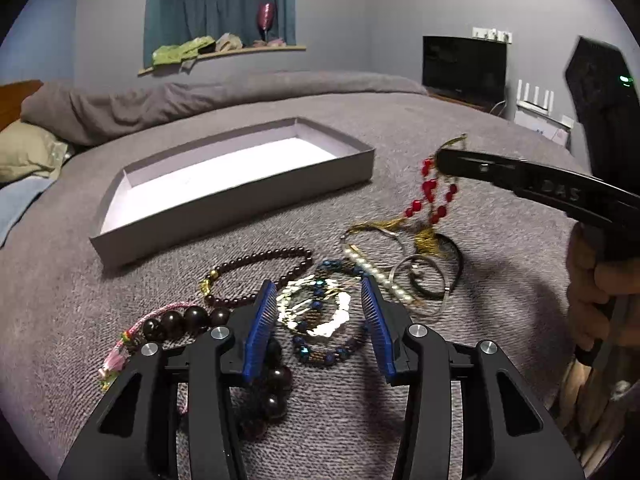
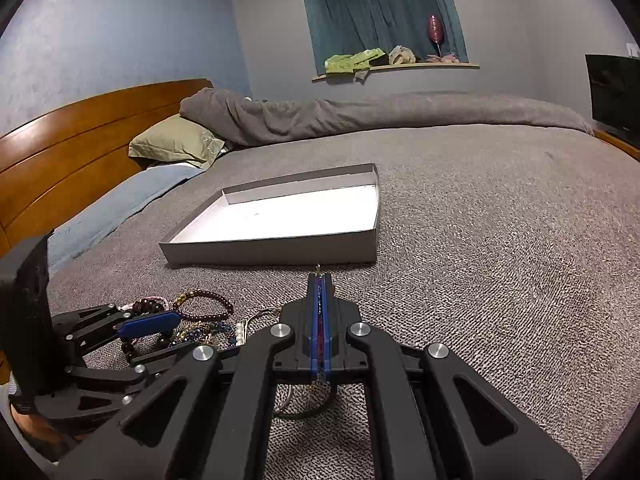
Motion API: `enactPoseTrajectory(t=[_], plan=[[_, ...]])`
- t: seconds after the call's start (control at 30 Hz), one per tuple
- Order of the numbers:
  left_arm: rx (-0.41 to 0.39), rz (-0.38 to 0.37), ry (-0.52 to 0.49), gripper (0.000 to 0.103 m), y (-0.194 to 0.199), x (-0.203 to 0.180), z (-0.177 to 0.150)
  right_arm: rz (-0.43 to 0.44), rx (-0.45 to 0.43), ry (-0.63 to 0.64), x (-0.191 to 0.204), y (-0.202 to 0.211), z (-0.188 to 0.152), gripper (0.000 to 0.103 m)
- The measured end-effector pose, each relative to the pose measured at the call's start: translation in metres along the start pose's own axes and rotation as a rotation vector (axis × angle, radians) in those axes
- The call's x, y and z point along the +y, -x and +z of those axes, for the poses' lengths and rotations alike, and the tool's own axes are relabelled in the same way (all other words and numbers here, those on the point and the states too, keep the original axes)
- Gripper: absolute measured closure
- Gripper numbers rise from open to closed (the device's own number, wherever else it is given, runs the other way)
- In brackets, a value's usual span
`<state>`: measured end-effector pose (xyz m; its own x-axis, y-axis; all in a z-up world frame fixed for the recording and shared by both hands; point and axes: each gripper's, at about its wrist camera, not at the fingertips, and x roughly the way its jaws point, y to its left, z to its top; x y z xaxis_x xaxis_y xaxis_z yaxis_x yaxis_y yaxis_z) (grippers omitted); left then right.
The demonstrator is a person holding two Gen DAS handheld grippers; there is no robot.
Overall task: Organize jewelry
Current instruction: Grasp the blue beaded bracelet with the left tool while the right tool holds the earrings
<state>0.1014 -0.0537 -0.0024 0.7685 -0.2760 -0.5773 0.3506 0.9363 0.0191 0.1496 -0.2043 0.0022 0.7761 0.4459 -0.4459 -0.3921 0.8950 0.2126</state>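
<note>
Dim, bluish indoor light, glare inside the white box (image 1: 240, 168), soft shadows, fisheye-bent, vignetted edges.

The left gripper (image 1: 319, 304) points forward and downward, its blue-padded jaws parted with nothing pressed between the pads. The right gripper (image 2: 320, 300) is angled down too, jaws pressed flat together on a thin strand, pads meeting along their length. A hand (image 1: 592, 288) wraps the right gripper's handle at the left wrist view's right edge.
</note>
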Motion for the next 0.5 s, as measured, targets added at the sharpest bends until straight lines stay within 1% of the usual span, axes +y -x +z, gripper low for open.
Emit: enactPoseTrajectory(t=[0.07,0.17,0.2,0.23,0.3,0.47,0.5], plan=[[0.003,-0.005,-0.017,0.060,0.0000,-0.0034,-0.0009,0.003,0.000,0.000,0.0001,-0.0001,0.0000,0.102],[0.021,-0.005,-0.021,0.071,-0.0044,-0.0032,0.0000,0.007,0.002,0.005,0.0022,-0.0007,-0.0003,0.102],[0.024,-0.002,-0.022,0.077,-0.0048,-0.0026,0.0006,0.007,0.002,0.008,0.0027,-0.0008,-0.0005,0.102],[0.026,0.000,-0.023,0.086,-0.0049,-0.0020,0.0008,0.008,0.002,0.009,0.0028,-0.0007,-0.0007,0.102],[0.031,0.003,-0.024,0.095,-0.0047,-0.0001,0.0005,0.007,0.001,0.007,0.0026,-0.0002,-0.0009,0.102],[0.037,0.019,-0.063,0.095,-0.0050,-0.0046,-0.0025,0.009,-0.002,0.000,0.0015,0.0006,0.0001,0.102],[0.033,0.026,-0.058,0.094,-0.0051,-0.0042,-0.0027,0.009,-0.002,0.000,0.0016,0.0005,0.0001,0.102]])
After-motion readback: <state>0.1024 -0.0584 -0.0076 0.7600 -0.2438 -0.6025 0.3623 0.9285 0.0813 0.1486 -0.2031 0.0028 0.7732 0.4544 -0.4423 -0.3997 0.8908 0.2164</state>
